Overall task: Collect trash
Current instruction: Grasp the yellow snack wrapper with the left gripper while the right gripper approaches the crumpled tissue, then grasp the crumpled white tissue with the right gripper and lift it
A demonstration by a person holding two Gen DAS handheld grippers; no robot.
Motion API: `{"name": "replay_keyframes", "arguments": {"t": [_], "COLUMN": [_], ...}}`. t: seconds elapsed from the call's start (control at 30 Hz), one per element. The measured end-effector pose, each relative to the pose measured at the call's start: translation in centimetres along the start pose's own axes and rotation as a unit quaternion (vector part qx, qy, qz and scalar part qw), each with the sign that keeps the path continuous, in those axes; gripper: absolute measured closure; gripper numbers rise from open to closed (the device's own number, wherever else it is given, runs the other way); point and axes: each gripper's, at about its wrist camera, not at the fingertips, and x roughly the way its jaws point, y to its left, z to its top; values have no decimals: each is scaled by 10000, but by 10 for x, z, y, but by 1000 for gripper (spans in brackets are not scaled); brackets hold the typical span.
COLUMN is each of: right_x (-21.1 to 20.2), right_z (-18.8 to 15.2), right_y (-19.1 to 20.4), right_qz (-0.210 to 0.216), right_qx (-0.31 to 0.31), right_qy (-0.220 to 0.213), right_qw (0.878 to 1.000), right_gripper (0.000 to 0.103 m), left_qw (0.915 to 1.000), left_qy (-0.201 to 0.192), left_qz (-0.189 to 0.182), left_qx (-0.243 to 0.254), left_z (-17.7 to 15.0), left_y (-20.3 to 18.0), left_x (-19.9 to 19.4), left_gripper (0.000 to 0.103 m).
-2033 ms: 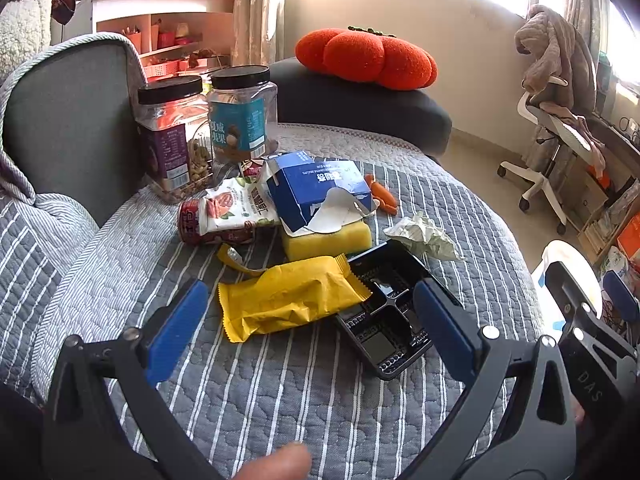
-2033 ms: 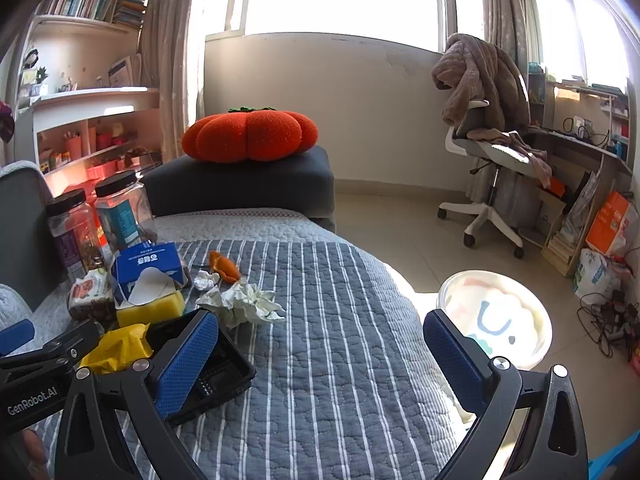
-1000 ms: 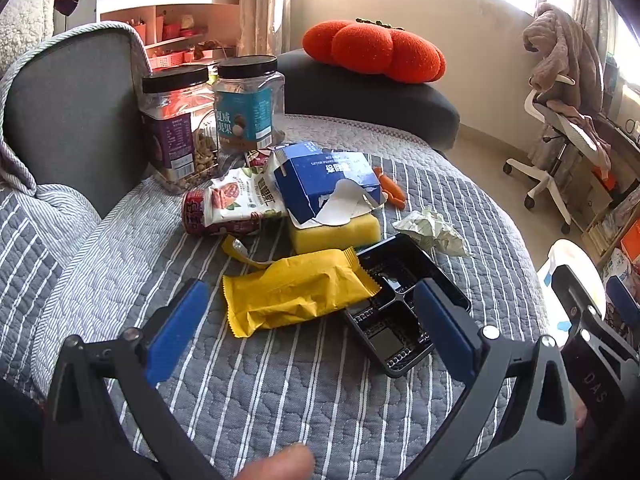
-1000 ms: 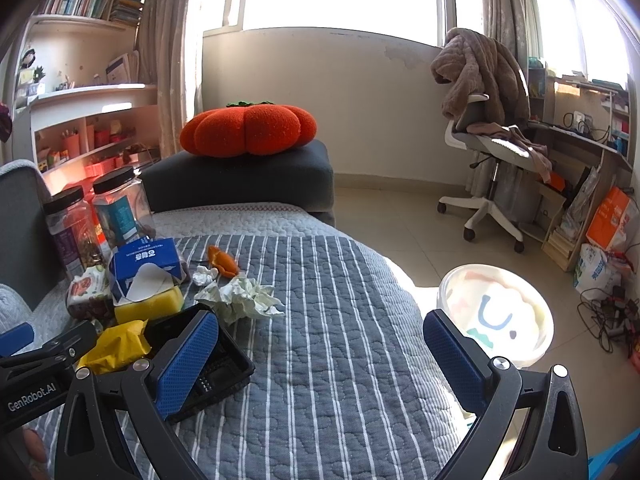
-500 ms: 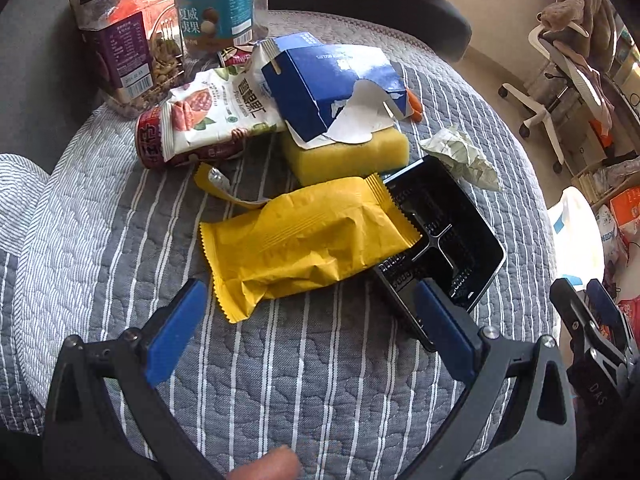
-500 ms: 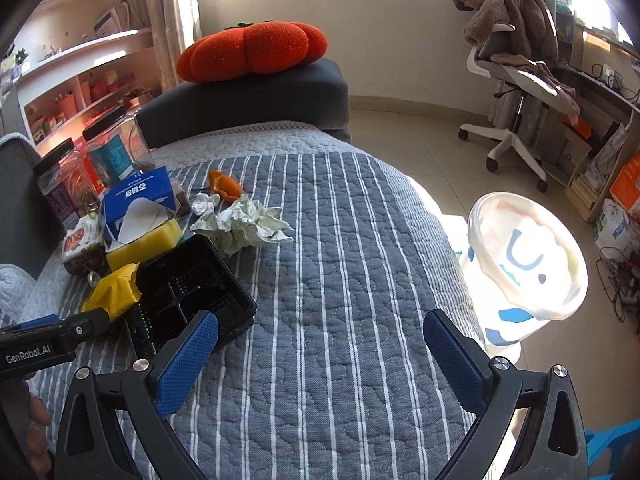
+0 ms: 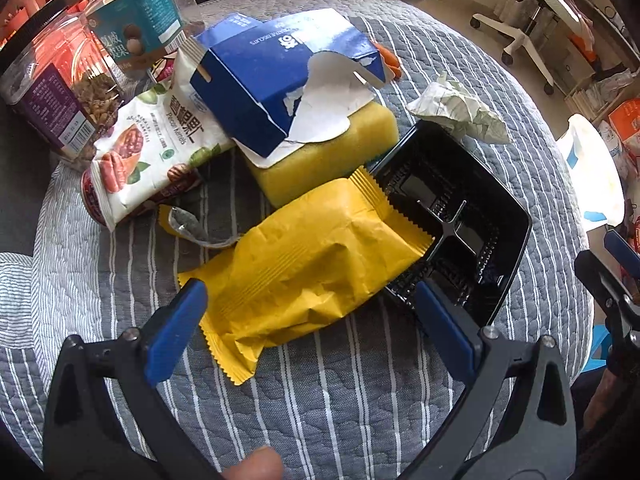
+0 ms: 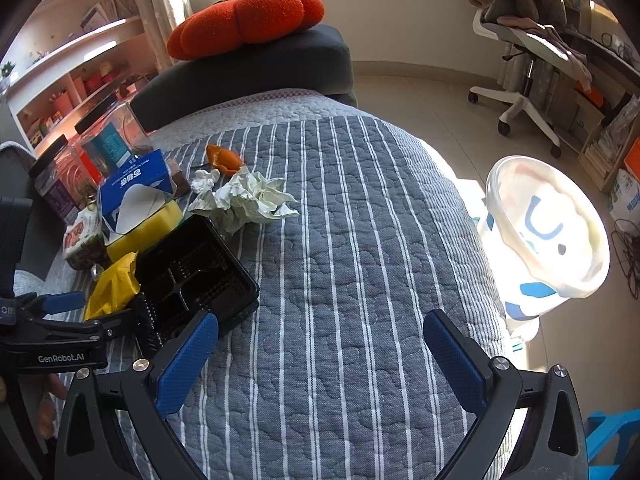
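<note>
A yellow snack wrapper [image 7: 308,264] lies on the striped grey cover, its far end over a black plastic tray [image 7: 460,216]. My left gripper [image 7: 308,300] is open, its blue pads either side of the wrapper's near end, not touching. Behind lie a torn blue box [image 7: 276,64], a yellow sponge [image 7: 332,152], crumpled paper [image 7: 456,112] and orange peel [image 8: 224,158]. My right gripper [image 8: 320,332] is open and empty over bare cover, right of the tray [image 8: 192,272]. A white bin [image 8: 548,220] stands on the floor to the right.
A nut bag [image 7: 152,148] and two clear jars [image 7: 60,92] stand at the back left. An orange cushion [image 8: 248,20] sits on a dark armrest. An office chair [image 8: 524,56] is across the floor. The cover's edge drops off beside the bin.
My left gripper has dropped and moved forward, so the yellow wrapper now lies between its open pads. My right gripper has tilted down and moved a little closer to the cover.
</note>
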Motion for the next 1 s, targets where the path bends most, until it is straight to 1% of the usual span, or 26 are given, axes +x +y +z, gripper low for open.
{"name": "replay_keyframes", "arguments": {"t": [0.07,0.13,0.2,0.23,0.3,0.33,0.37,0.4,0.47,0.53,0.57,0.6,0.7,0.77,0.9,1.0], "right_x": [2,4,5,6,7,7,7,8,8,7,7,6,5,4,5,20], "right_z": [0,0,1,1,2,2,1,1,0,-1,-1,-1,2,10,36,60], "right_y": [0,-1,-1,-1,-1,-1,0,0,2,3,3,3,1,-2,-4,2], "right_qz": [-8,-21,-28,-30,-28,-21,-13,-9,-16,-24,-16,-6,54,142,257,378], "right_qx": [-3,5,27,38,52,52,46,33,-10,-47,-61,-66,-18,54,209,110], "right_qy": [41,73,86,87,91,90,91,93,86,76,72,67,79,114,94,256], "right_qw": [10000,10000,10000,10000,9999,9999,9999,10000,10000,10000,10000,10000,10000,9998,9994,9989], "right_gripper": [0,0,0,0,0,0,0,0,0,0,0,0,0,0,0,0], "left_qw": [10000,9998,9995,9994,9984,9976,9967,9959,9950,9946,9941,9937,9908,9885,9854,9834], "left_qy": [-19,38,-21,-79,-178,-217,-258,-290,-368,-465,-523,-560,-732,-861,-1029,-1119], "left_qz": [-33,-135,-215,-238,-392,-485,-586,-651,-691,-671,-678,-687,-800,-895,-1061,-1189], "left_qx": [-59,-129,-212,-241,-364,-436,-506,-555,-625,-645,-662,-685,-814,-867,-842,-786], "left_z": [-6,-6,-8,-5,-9,-4,-6,-7,-12,-7,-6,-5,4,7,10,12], "left_y": [5,13,19,24,36,42,47,51,62,63,64,66,72,77,76,74], "left_x": [-1,0,-6,-8,-20,-24,-29,-33,-43,-45,-46,-48,-52,-59,-70,-78], "left_gripper": [6,27,35,44,46,48,51,60,63,71,76,89,91,91,91,91]}}
